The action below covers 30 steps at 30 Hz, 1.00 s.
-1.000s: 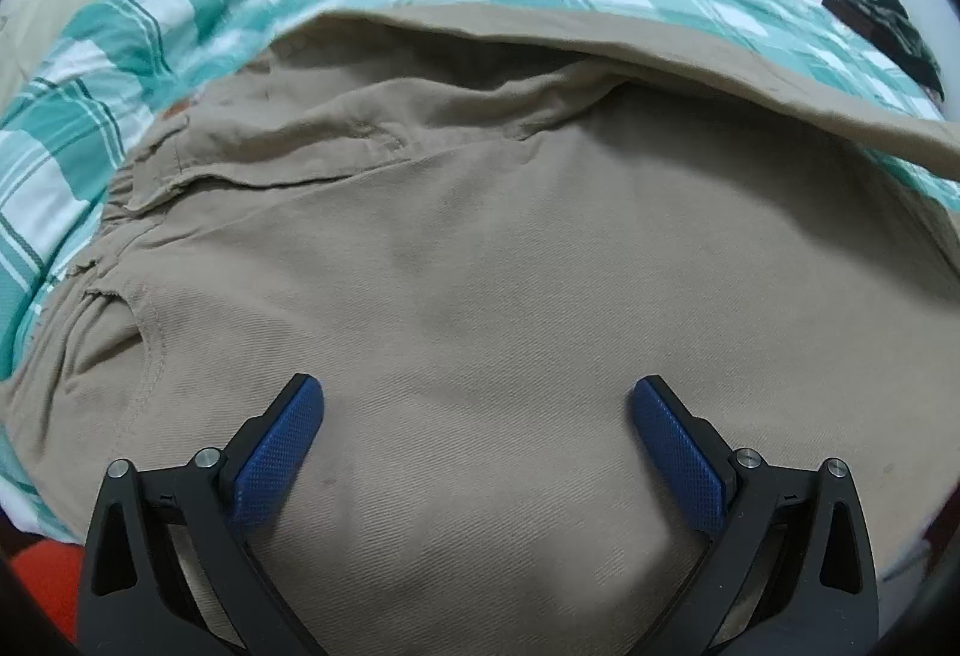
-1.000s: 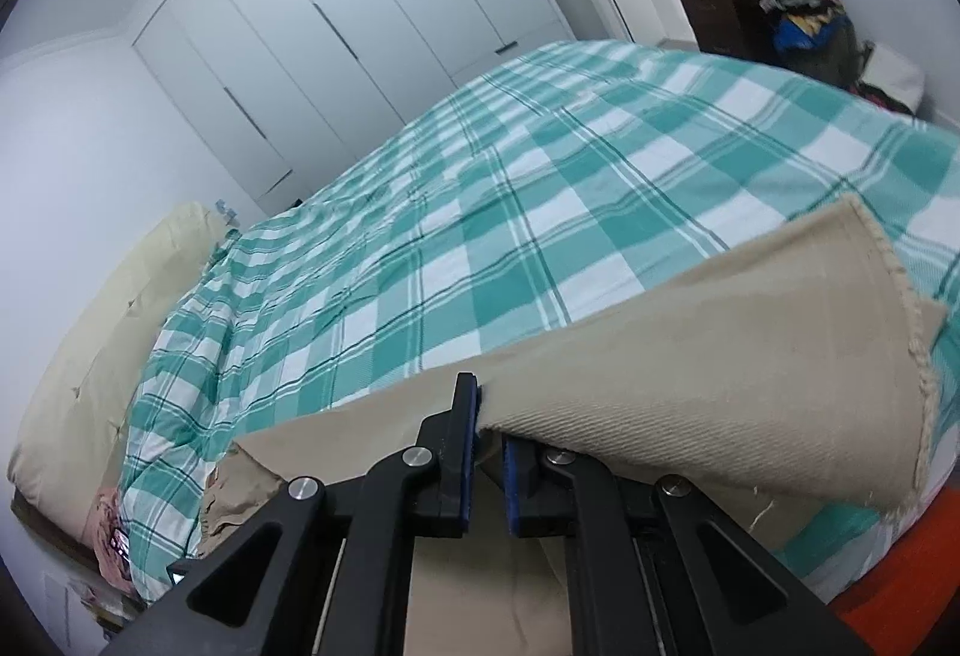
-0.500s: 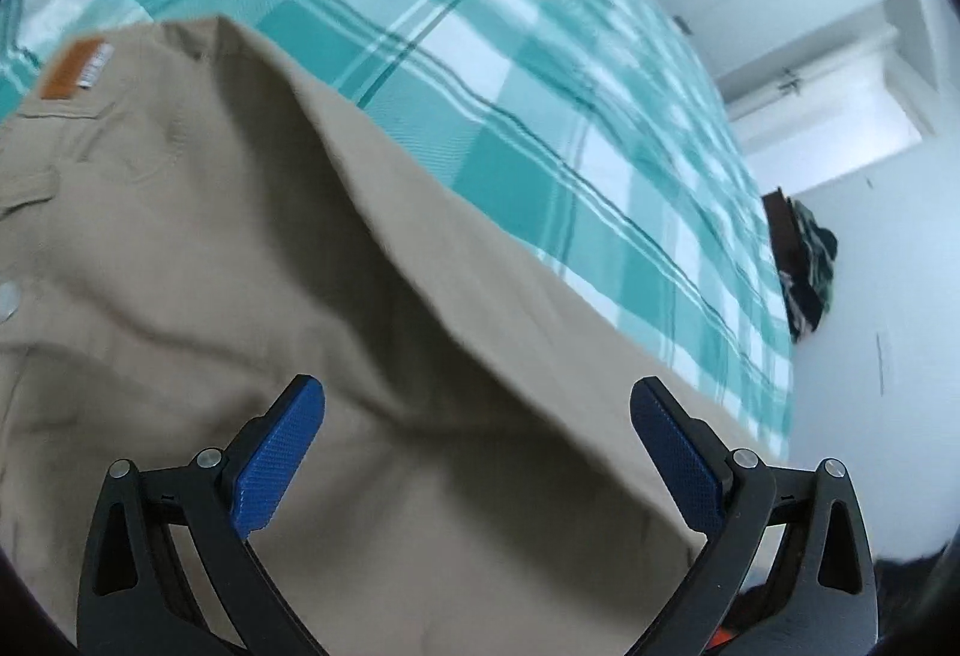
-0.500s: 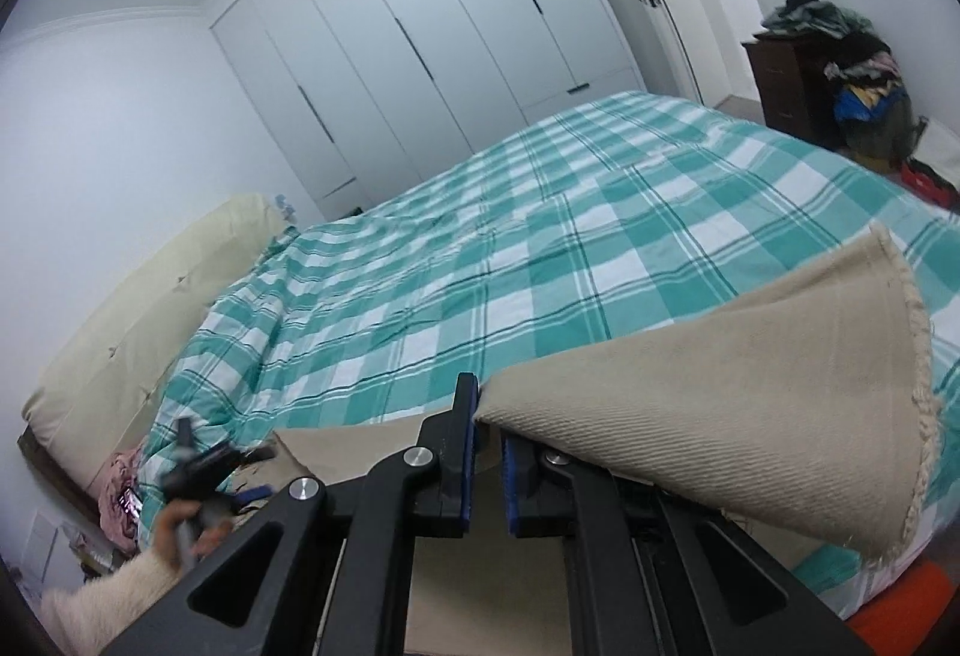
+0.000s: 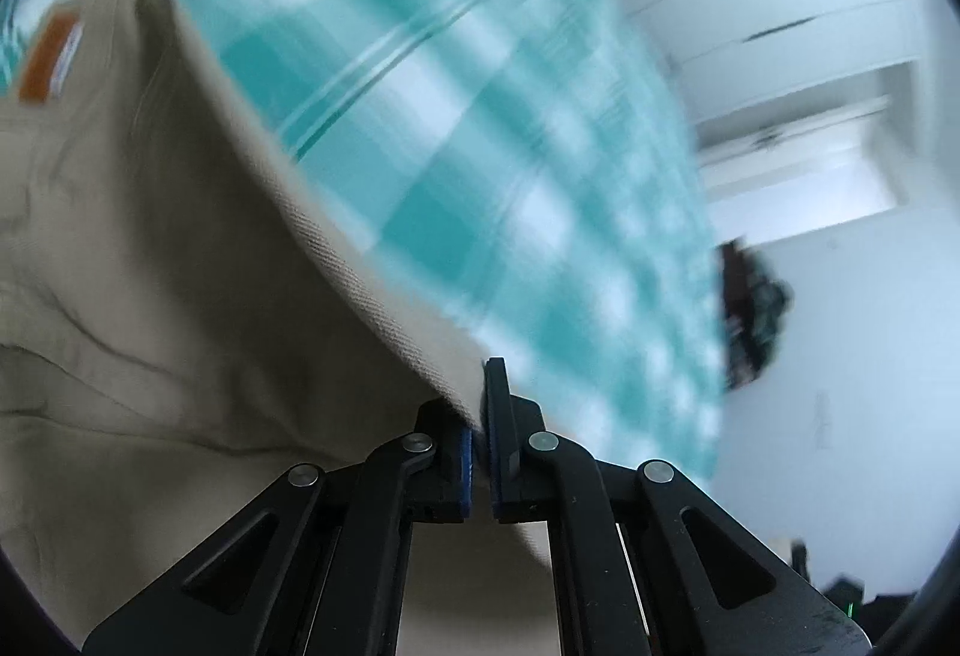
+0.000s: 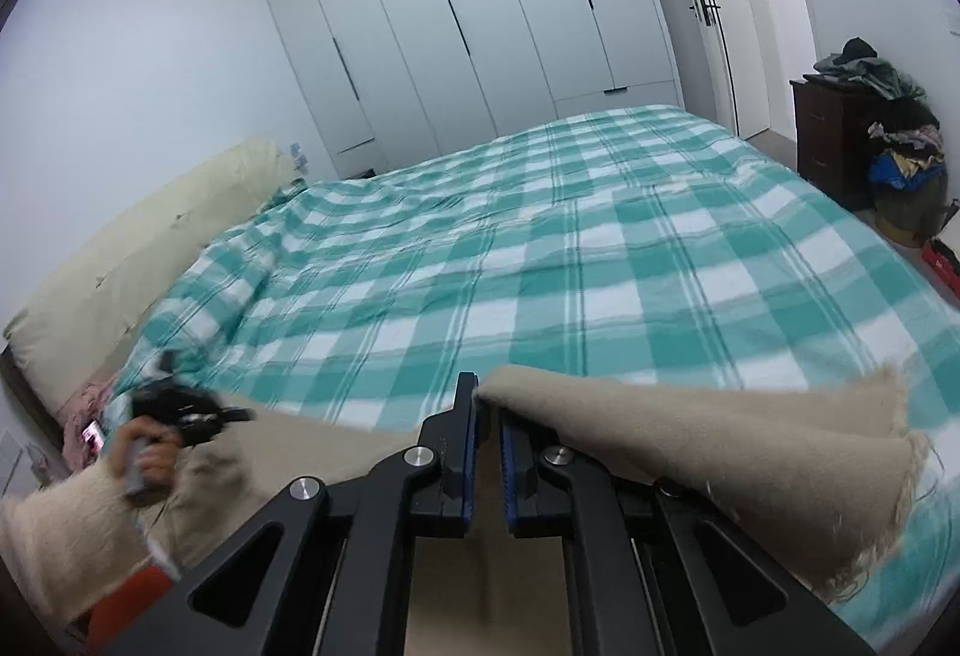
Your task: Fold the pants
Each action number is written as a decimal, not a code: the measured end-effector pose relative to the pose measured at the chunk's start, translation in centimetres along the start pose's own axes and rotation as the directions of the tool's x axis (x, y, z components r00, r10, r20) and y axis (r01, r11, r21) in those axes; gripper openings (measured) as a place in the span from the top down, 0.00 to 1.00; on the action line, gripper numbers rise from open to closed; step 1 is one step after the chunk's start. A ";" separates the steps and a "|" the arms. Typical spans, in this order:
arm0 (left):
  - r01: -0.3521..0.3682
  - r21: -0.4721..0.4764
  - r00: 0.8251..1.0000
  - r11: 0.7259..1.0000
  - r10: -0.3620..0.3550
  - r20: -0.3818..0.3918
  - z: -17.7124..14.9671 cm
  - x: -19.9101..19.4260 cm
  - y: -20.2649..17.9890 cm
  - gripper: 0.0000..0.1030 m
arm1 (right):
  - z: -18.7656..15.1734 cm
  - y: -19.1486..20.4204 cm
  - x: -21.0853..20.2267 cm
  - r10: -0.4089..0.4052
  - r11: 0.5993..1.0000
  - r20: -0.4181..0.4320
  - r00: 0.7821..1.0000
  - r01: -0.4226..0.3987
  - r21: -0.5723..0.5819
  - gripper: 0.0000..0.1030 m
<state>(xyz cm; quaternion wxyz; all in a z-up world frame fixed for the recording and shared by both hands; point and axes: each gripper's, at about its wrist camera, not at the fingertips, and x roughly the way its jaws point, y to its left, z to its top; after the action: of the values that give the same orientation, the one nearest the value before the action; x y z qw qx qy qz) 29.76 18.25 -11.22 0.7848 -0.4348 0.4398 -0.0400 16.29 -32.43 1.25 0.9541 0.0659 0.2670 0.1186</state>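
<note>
Beige pants (image 5: pixel 150 296) lie on a bed with a green-and-white checked cover (image 5: pixel 480 128). My left gripper (image 5: pixel 478 404) is shut on the far folded edge of the pants; an orange label (image 5: pixel 51 56) marks the waistband at upper left. My right gripper (image 6: pixel 487 416) is shut on a pant leg (image 6: pixel 690 452) near its frayed hem (image 6: pixel 900 452) and holds it above the bed. The left gripper (image 6: pixel 192 413) and the hand holding it also show in the right wrist view at lower left, on the pants. The left wrist view is motion-blurred.
The bed cover (image 6: pixel 570 248) stretches far behind the pants. A cream pillow (image 6: pixel 132 248) lies along the left side. White wardrobe doors (image 6: pixel 468 14) stand behind. A dark dresser piled with clothes (image 6: pixel 840 128) stands at the right by the door.
My left gripper was open above the pants; it moved to the folded edge and closed on it. My right gripper has lifted with the pant leg still in it.
</note>
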 end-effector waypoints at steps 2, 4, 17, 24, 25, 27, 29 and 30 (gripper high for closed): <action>0.041 0.050 0.995 0.998 -0.045 0.085 -0.6 -3.8 -1.7 0.98 | 3.5 -0.8 0.3 0.012 1.000 0.053 0.999 -0.012 0.009 0.94; 0.059 0.118 0.989 0.991 -0.074 0.128 -2.3 -7.3 -2.4 0.98 | 6.8 -1.7 -0.9 0.044 0.999 0.110 0.993 -0.047 0.020 0.94; -0.192 0.203 0.958 0.960 0.228 -0.173 -17.2 0.0 4.8 0.97 | -13.5 -16.4 1.8 -0.056 0.892 -0.381 0.923 0.217 0.396 0.94; -0.135 0.221 0.981 0.966 0.162 -0.107 -16.6 -2.7 2.7 0.98 | -13.3 -17.2 -1.0 -0.095 0.866 -0.269 0.958 0.213 0.453 0.98; -0.132 0.237 0.982 0.963 0.159 -0.099 -16.9 -3.0 2.4 0.98 | -12.8 -17.2 -1.9 -0.120 0.865 -0.242 0.963 0.221 0.450 1.00; -0.135 0.277 0.981 0.951 0.167 -0.096 -17.3 -3.0 2.2 0.98 | -12.1 -17.3 -3.6 -0.165 0.860 -0.198 0.966 0.239 0.452 1.00; -0.145 0.286 0.978 0.947 0.181 -0.103 -17.7 -2.5 2.6 0.98 | -12.1 -17.7 -4.0 -0.172 0.855 -0.208 0.963 0.251 0.455 1.00; -0.148 0.274 0.976 0.950 0.185 -0.113 -17.8 -2.2 3.0 0.98 | -12.2 -18.1 -3.9 -0.156 0.854 -0.225 0.962 0.246 0.459 1.00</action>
<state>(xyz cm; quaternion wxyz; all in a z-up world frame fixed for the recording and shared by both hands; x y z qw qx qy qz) 14.58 9.54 -16.10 0.8042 -0.2839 0.5185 -0.0616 10.11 -50.11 -10.59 0.8865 0.2623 0.3784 -0.0468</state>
